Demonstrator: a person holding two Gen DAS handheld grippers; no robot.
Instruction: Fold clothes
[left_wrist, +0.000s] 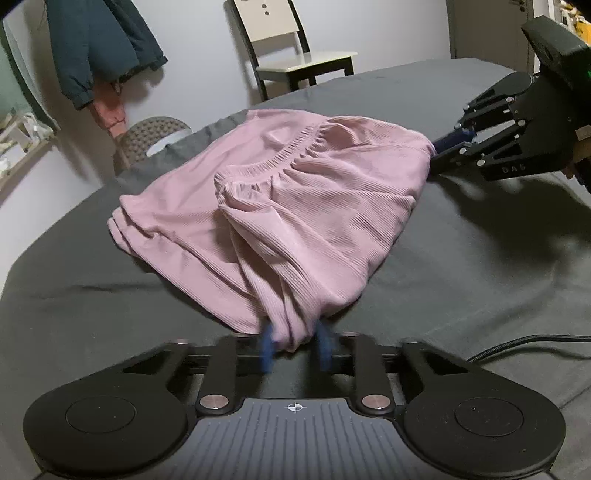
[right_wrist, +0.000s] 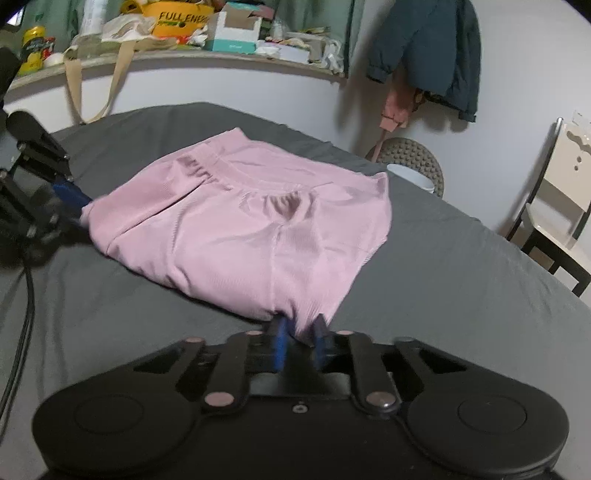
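Left claw (left_wrist: 294, 341): blue pads narrow, pinched on a bunched corner of the pink garment (left_wrist: 280, 206); right claw (right_wrist: 300, 338): same story, pads closed on the nearest fold of cloth at its own corner; so I've got both near corners in hand, one per claw, garment between them.

The garment lies on the grey sheet (left_wrist: 461, 258) of what I take to be a bed; already doubled over, elastic waistband (left_wrist: 295, 157) showing across the top layer; ribbed fabric, looks like shorts or short trousers, can't say for sure; my read: two-corner grip is there so I can pull the edge taut or carry it over for another fold; fold is partly done, not squared up yet.

Risk as I judge it: bunched grips, layers may slip unevenly if I lift.

A black cable (left_wrist: 517, 345) lies on the sheet by the left claw; keep the cloth off it.

Further out: chair (left_wrist: 291, 48) past the bed; teal jacket (right_wrist: 432, 48) hanging on the wall; cluttered shelf (right_wrist: 184, 55) along the wall.

Readable text: yellow container (right_wrist: 177, 20) on the shelf says "FULL ENER…", rest cut off; right claw body in the left view carries small letters, roughly "DAS", not sure; other labels too blurred.
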